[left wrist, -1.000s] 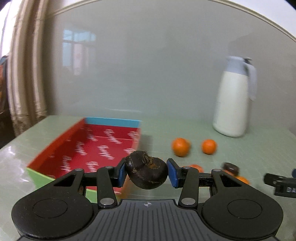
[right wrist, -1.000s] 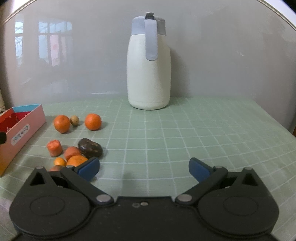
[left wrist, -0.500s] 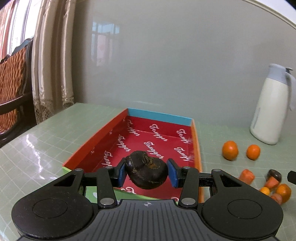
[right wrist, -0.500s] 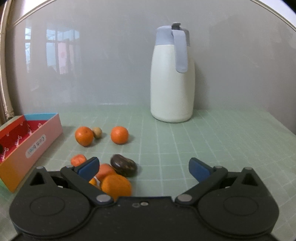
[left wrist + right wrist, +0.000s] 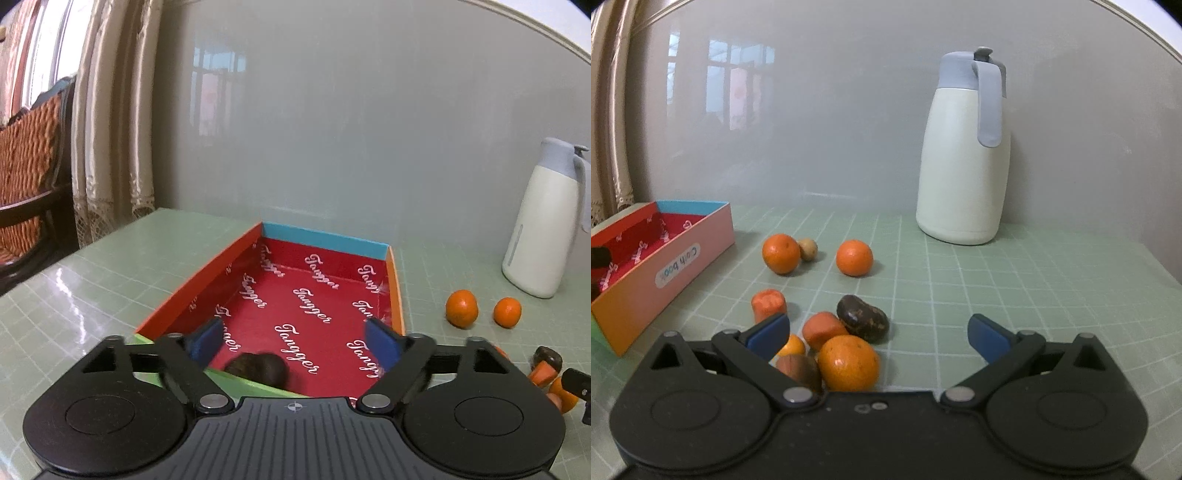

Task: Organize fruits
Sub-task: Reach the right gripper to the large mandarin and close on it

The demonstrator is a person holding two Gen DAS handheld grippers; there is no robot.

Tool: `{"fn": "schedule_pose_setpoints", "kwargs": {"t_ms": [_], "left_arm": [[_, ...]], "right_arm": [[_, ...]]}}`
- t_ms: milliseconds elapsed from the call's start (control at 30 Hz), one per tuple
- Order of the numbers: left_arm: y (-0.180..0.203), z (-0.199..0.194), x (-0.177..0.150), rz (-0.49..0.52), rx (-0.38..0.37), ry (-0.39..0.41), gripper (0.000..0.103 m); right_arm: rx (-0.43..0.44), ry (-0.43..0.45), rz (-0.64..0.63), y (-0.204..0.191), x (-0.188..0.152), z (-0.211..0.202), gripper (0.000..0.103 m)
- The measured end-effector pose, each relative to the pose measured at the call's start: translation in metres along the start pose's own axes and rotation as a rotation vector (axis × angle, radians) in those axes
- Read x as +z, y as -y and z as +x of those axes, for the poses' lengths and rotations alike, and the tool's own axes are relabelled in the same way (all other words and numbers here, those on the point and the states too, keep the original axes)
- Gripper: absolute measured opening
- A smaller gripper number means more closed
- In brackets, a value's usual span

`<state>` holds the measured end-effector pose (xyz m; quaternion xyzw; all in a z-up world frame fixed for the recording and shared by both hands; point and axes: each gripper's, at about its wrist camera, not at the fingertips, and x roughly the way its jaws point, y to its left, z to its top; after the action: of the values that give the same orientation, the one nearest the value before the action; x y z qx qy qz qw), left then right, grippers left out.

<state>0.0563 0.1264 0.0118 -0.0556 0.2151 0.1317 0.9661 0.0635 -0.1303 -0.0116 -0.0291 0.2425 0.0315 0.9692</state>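
Now the left gripper [image 5: 295, 341] hangs over the near end of the red-lined box [image 5: 207, 284], and its blue fingers [image 5: 205, 339] have just been opening; they stand wide apart with nothing pressed between them. Below and between those fingers, a little toward the left one, the dark round fruit [image 5: 258, 371] lies blurred on the box floor just past the green near wall, clear of both pads. Beyond the right finger, on the green checked tabletop [image 5: 110, 266], sit two oranges [image 5: 461, 308] side by side, and farther off to that side stands a white jug with a grey-blue lid [image 5: 543, 229].

From the right wrist view, the right gripper [image 5: 879, 334] is also spread wide, its fingers [image 5: 768, 332] gripping nothing. A large orange [image 5: 848, 363] lies between them, close to the gripper body and nearer the left finger, with a brownish fruit [image 5: 798, 369] and a small orange [image 5: 792, 345] partly hidden behind that left finger. Just ahead of the fingertips lie an orange-red piece [image 5: 823, 330] and a dark glossy fruit [image 5: 862, 317], touching or nearly so. Another orange-red piece [image 5: 768, 304] sits just beyond the left fingertip. Farther ahead are two more oranges and a small tan fruit [image 5: 808, 249] against one of them.
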Motion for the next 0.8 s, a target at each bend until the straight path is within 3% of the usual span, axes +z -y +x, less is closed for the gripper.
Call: {"fn": "schedule_pose_setpoints", "kwargs": {"t_ms": [133, 533, 800], "left_arm": [[0.002, -0.015, -0.001, 0.017, 0.008, 0.032, 0.097], [0.002, -0.041, -0.007, 0.039, 0.029, 0.043, 0.101], [-0.009, -0.036, -0.009, 0.045, 0.052, 0.04, 0.102]], "right_arm": [[-0.005, -0.009, -0.031, 0.002, -0.004, -0.005, 0.103], [0.006, 0.022, 0.028, 0.019, -0.002, -0.01, 0.103], [0.06, -0.002, 0.009, -0.001, -0.003, -0.01, 0.099]]}}
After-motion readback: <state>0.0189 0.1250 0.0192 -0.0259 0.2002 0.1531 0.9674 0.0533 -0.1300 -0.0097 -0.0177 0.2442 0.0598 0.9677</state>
